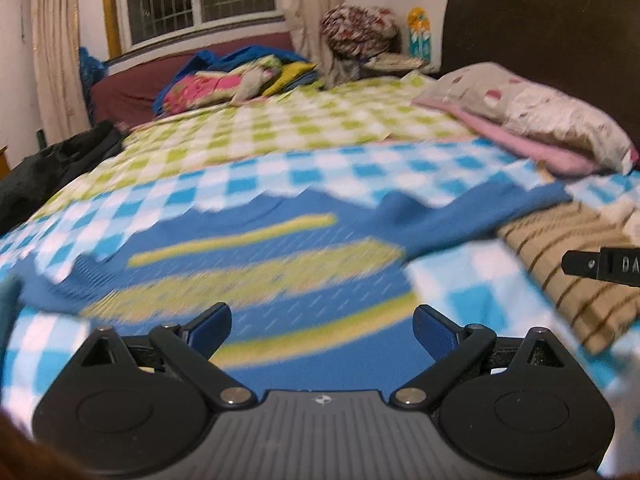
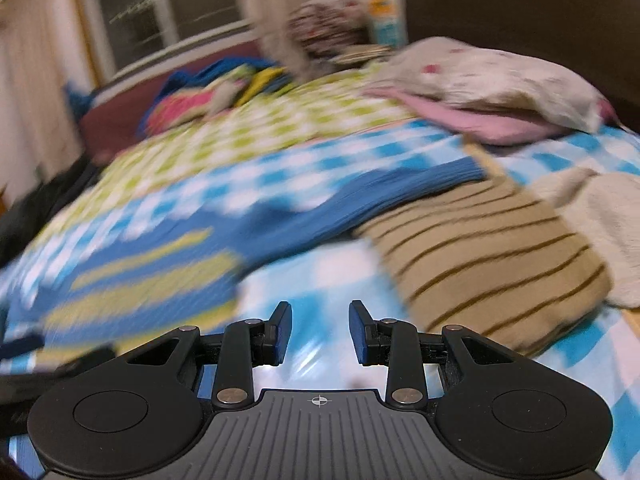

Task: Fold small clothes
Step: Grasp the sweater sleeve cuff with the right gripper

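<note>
Both tongs spread, empty: left tongs [image 1: 322, 330] over blue sweater [image 1: 280, 272], nearer; it lies left of right tongs [image 2: 320, 330].

Blue sweater [image 1: 304, 256]: ribbed knit cloth, matt, yellow-green woven stripes. Tan garment [image 2: 492, 256] just beside sweater's sleeve: soft knit, thin dark stripes. Cream garment [image 2: 604, 224] beyond the tan one: fleecy, rough nap. Bed sheet [image 1: 320, 128] under sweater: smooth checked cloth. Left gripper [image 1: 322, 332]: matt black plastic, bright metal rivets, textured blue pads. Headboard [image 1: 552, 20] behind: dark smooth wood.
</note>
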A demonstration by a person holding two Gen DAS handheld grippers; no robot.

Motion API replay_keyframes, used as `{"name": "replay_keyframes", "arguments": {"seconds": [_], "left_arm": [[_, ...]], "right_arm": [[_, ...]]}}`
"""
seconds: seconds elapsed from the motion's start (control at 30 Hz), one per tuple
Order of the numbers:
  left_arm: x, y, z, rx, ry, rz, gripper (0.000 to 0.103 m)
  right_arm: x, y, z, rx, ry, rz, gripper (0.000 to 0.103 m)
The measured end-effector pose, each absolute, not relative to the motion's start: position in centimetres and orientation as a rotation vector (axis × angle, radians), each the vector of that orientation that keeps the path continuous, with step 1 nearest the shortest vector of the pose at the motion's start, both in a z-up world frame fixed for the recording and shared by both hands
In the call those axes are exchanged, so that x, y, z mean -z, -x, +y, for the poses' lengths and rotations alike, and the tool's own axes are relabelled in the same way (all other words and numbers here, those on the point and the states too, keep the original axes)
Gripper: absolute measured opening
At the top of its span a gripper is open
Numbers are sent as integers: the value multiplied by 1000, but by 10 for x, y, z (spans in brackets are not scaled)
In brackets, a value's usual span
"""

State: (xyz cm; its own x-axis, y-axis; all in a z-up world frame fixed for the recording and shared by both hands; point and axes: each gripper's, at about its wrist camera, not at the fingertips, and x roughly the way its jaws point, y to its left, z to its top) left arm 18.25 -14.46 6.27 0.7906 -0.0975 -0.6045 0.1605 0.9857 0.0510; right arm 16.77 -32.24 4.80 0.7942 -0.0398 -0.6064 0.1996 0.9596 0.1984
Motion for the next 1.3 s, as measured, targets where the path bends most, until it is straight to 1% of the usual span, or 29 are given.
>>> {"name": "replay_keyframes", "arguments": {"seconds": [0.17,0.3,0.57,0.7,0.8,0.87,0.9,0.93,0.97,1.03,1.13,1.3], "left_arm": [[-64,-215,-190,132,-146,571,103],[-60,-240,-204,77,-160,539,103],[-32,-273,-177,-4,-120,589,103],[-19,-272,-159,-19,-105,613,103],[-13,-266,-150,-17,-113,613,103],[-12,-261,-144,-12,-111,611,103],[-12,-259,-141,-9,-108,613,103],[-13,-257,-138,-7,-102,617,103],[-14,-255,-134,-3,-94,619,103],[-18,-250,-124,8,-79,620,103],[-24,-238,-105,16,-66,612,103],[-31,-208,-59,-25,-67,612,103]], "right_arm": [[-49,-207,-398,216,-423,603,31],[-43,-235,-442,258,-555,586,32],[-19,-288,-485,312,-689,597,32],[-6,-308,-490,329,-752,619,31],[-4,-316,-490,345,-768,595,31],[-2,-320,-491,340,-808,576,33],[-2,-321,-491,337,-822,569,32],[-2,-323,-490,334,-821,566,24],[-2,-325,-488,340,-811,570,11],[-6,-326,-482,343,-801,567,9],[-26,-319,-460,295,-737,514,8],[-75,-310,-374,72,-543,473,8]]}}
